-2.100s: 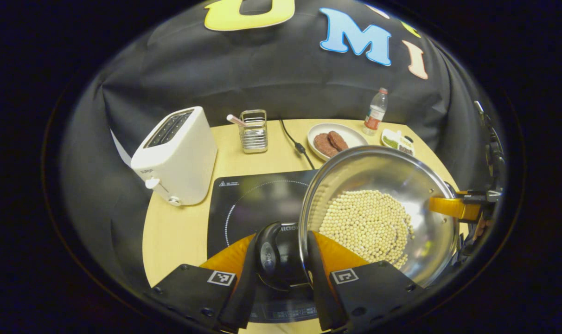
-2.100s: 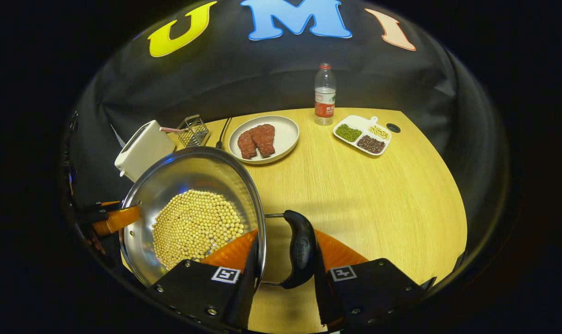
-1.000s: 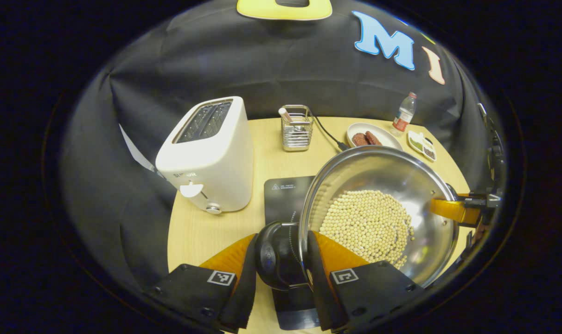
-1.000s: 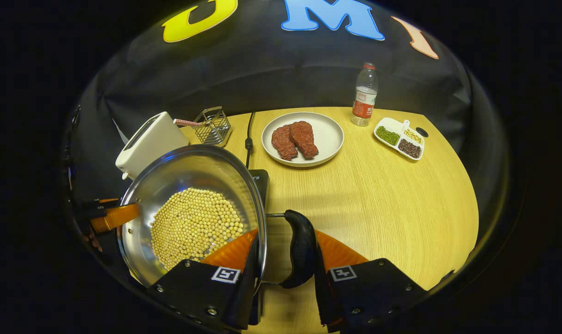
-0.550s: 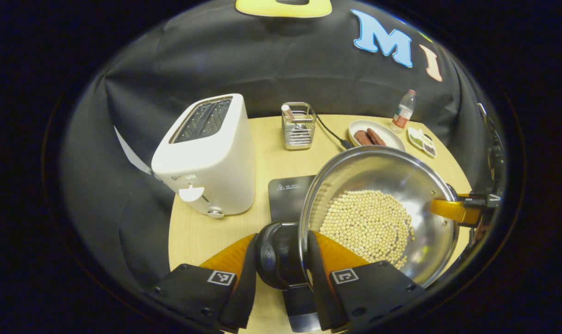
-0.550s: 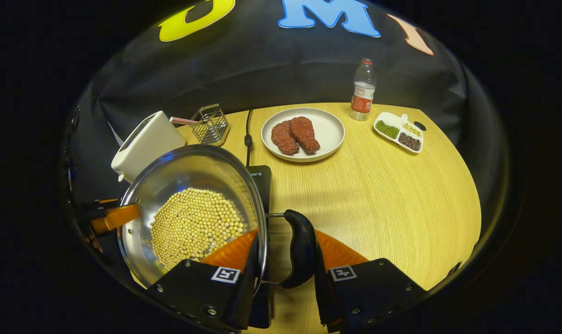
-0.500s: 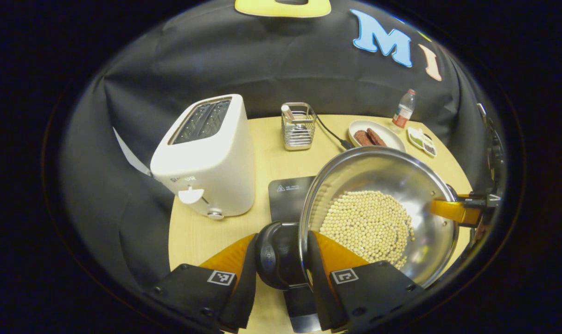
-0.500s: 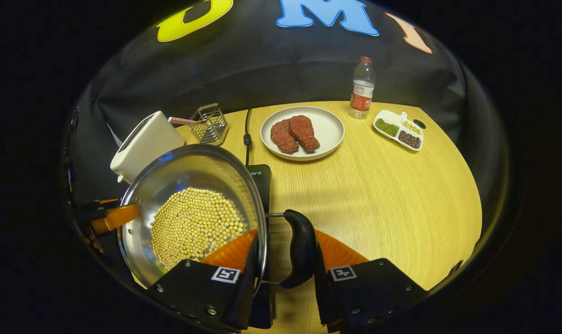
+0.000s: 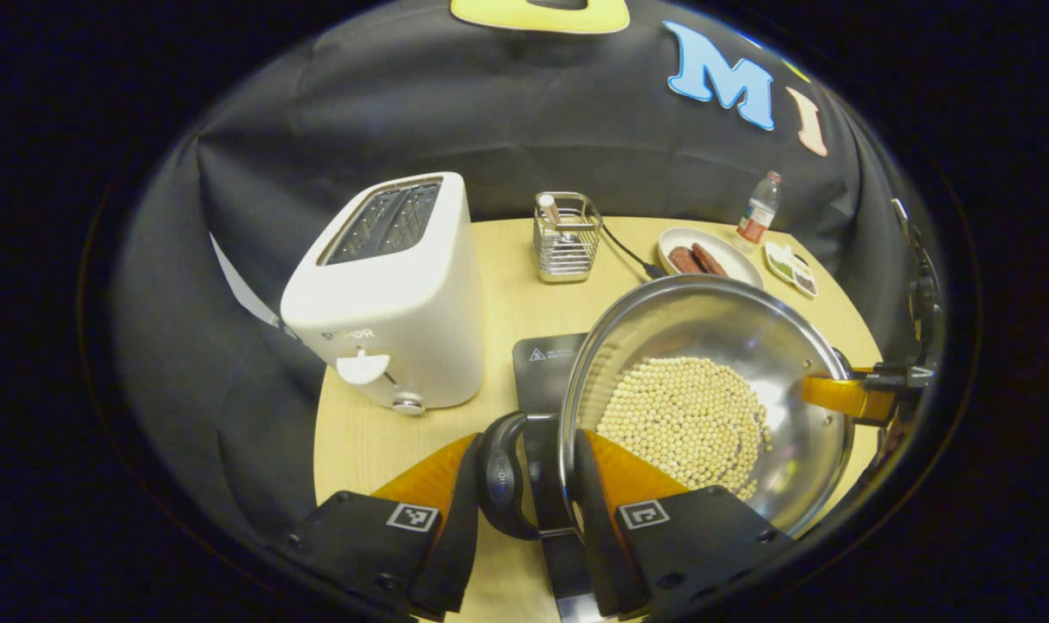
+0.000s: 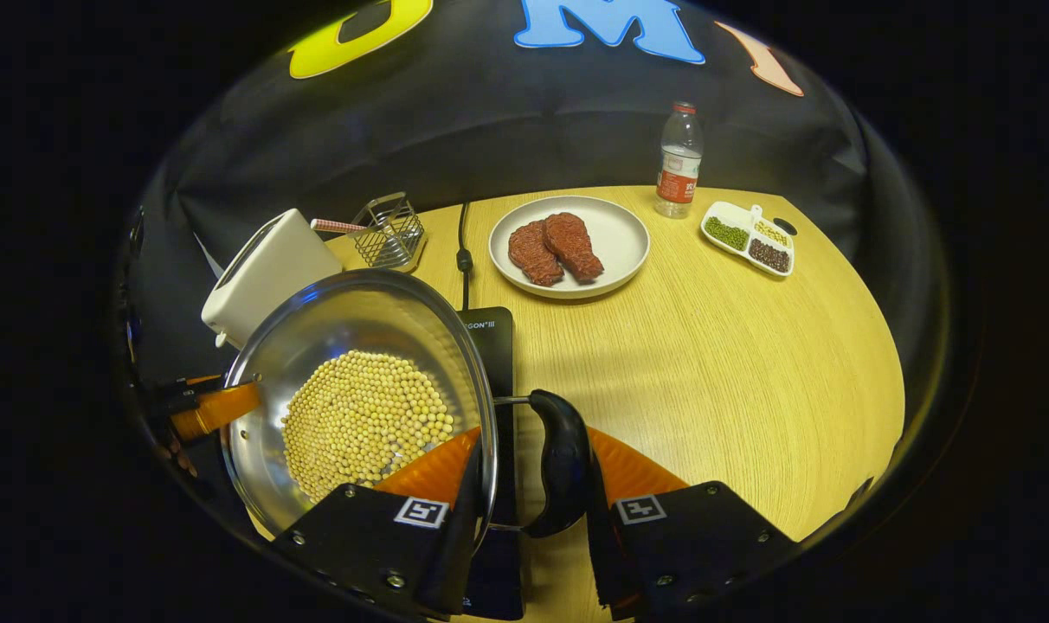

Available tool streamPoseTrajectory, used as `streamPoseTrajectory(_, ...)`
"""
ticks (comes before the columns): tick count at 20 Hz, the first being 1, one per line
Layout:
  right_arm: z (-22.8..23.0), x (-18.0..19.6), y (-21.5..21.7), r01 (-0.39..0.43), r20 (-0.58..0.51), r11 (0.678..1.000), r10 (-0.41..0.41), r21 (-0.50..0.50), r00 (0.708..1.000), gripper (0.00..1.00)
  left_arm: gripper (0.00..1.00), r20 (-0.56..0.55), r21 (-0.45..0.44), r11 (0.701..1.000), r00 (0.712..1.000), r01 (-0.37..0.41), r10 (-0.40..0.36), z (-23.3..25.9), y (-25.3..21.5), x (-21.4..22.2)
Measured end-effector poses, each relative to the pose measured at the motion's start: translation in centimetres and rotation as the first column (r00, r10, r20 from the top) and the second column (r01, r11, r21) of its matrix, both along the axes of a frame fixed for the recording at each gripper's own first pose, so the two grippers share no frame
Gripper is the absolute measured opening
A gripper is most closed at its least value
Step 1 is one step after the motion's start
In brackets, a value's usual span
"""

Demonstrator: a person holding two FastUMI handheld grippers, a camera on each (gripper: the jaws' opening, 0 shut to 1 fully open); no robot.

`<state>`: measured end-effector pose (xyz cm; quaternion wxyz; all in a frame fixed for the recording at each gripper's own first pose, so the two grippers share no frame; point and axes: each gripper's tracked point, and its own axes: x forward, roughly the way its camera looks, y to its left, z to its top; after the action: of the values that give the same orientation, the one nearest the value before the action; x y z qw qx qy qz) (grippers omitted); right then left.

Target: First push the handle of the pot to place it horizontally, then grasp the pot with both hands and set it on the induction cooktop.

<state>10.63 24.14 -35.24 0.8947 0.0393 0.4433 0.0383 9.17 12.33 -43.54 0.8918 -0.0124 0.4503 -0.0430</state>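
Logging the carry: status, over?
Left gripper and right gripper each shut on a pot handle. Pot over cooktop edge. Toaster close alongside.

We find a shiny steel pot (image 9: 732,346) holding a layer of pale beans (image 9: 685,424), with a black loop handle (image 10: 563,463) at either side. Under it lies the black induction cooktop (image 9: 552,372), flat on the table and partly covered.
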Motion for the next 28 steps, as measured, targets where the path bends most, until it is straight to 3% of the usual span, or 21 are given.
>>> streamPoseTrajectory(3,0.1,-0.1,0.0,-0.001,0.004,1.0,0.001,0.005,1.0,0.56,0.65,0.006,0.0,1.0,1.0,-0.006,0.006,0.2,0.1,0.0)
streamPoseTrajectory(5,0.0,0.0,0.0,-0.001,0.004,1.0,0.001,0.011,1.0,0.56,0.6,0.016,0.005,1.0,1.0,-0.013,0.013,0.3,0.2,0.0)
streamPoseTrajectory(6,-0.1,-0.1,0.0,-0.003,0.002,1.0,0.003,0.013,1.0,0.56,0.7,0.024,0.005,1.0,1.0,-0.019,0.019,0.3,0.3,0.0)
streamPoseTrajectory(7,0.0,-0.1,0.1,-0.013,0.003,1.0,0.013,0.014,1.0,0.57,0.64,0.039,0.012,0.999,0.999,-0.031,0.031,0.5,0.4,0.1)
streamPoseTrajectory(9,0.9,0.1,0.0,-0.049,0.037,0.999,0.049,-0.002,0.998,0.62,0.72,0.069,0.025,0.998,0.996,-0.064,0.062,1.3,1.1,0.1)
streamPoseTrajectory(12,3.4,0.4,-0.2,-0.101,0.112,0.995,0.102,-0.012,0.988,0.8,0.89,0.121,0.009,0.991,0.984,-0.132,0.13,3.7,1.7,-0.5)
streamPoseTrajectory(15,6.6,0.5,-1.2,-0.127,0.199,0.992,0.128,-0.017,0.972,0.79,0.9,0.237,0.036,0.984,0.958,-0.177,0.164,7.9,1.6,-0.3)
streamPoseTrajectory(18,11.3,0.7,-3.1,-0.123,0.316,0.992,0.121,-0.013,0.941,0.79,0.89,0.358,0.015,0.984,0.919,-0.18,0.163,14.0,-1.9,-0.4)
streamPoseTrajectory(21,16.8,0.4,-5.5,-0.113,0.437,0.993,0.109,-0.017,0.893,0.79,0.89,0.474,-0.015,0.986,0.867,-0.168,0.155,20.1,-6.5,-0.9)
streamPoseTrajectory(28,28.0,-1.7,-13.4,-0.048,0.637,0.999,0.052,-0.024,0.769,0.79,0.9,0.69,-0.16,0.981,0.699,-0.106,0.188,31.8,-19.2,-0.5)
